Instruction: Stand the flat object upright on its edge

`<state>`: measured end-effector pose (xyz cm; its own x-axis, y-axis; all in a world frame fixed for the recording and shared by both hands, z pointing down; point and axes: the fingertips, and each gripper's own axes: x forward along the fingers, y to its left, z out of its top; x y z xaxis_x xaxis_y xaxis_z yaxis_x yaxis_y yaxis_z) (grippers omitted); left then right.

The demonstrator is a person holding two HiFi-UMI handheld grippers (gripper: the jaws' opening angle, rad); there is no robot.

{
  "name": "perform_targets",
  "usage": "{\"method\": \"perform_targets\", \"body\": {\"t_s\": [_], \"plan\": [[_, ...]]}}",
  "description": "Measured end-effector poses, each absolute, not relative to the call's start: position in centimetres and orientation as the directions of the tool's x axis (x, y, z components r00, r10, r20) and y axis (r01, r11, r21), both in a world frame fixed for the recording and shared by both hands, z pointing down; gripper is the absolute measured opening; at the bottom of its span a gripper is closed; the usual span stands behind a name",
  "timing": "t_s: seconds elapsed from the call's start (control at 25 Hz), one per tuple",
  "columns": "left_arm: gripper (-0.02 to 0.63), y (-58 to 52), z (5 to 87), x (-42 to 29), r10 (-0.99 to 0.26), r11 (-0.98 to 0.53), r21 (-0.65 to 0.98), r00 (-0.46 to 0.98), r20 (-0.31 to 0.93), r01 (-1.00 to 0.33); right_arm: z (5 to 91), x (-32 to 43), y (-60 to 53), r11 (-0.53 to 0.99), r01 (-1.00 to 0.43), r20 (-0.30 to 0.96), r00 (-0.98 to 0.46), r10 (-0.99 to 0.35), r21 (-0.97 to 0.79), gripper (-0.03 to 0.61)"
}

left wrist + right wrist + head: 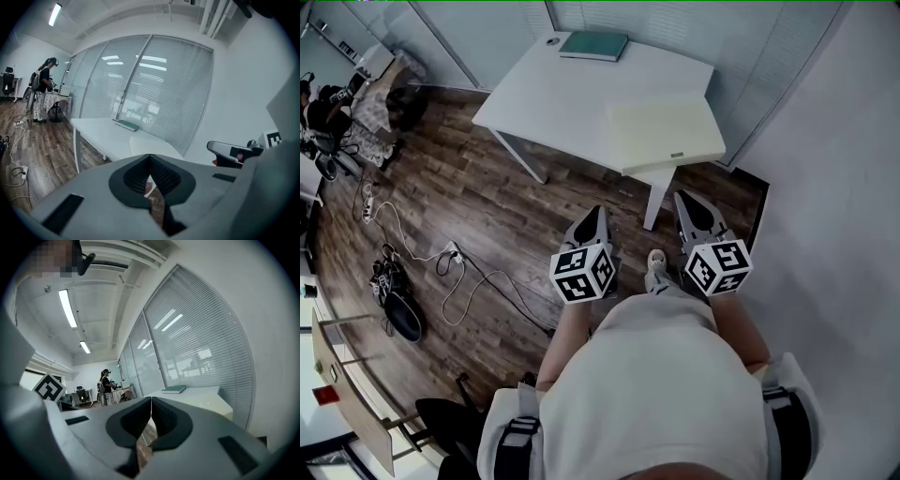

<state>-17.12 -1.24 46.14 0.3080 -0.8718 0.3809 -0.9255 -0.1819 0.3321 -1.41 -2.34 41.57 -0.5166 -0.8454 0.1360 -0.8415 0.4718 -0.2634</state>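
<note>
Down past my chest in the head view, both grippers hang over the wood floor (478, 225), short of the white table (553, 103). The left gripper (596, 216) and the right gripper (684, 200) both point toward the table and touch nothing. A green book (593, 45) lies flat at the table's far edge. A pale flat board (666, 131) lies flat at the near corner and seems to hang over the edge. Either one could be the flat object, I can't tell which. Nothing is stood up yet, so I judge the task not begun.

Left gripper view: my jaws are clenched tip to tip with nothing between them. The table, book and board sit ahead, well apart from me. A person (44, 89) stands far back, out of the way.

Right gripper view: same here, jaws pressed together and empty, with the book in sight on the tabletop beyond them.

Risks, as I judge them:
- If I reach in clenched, I just shove the thing instead of pinching it.
- A bump could tip the board off that corner.
- A thin flat thing gives little to bite, so the jaws may slip along its edge.
- Once it is on edge, it likely topples if I let go while it leans.
</note>
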Motion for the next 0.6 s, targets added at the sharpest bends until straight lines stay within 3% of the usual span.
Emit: {"method": "perform_targets", "body": {"t_s": [0.6], "plan": [[0.018, -10.6, 45.2, -13.1, -0.87, -0.2, 0.328, 0.321, 0.373, -0.923, 41.0, 2.3, -11.8, 0.464, -0.844, 0.129, -0.509, -0.851, -0.269, 0.018]]}}
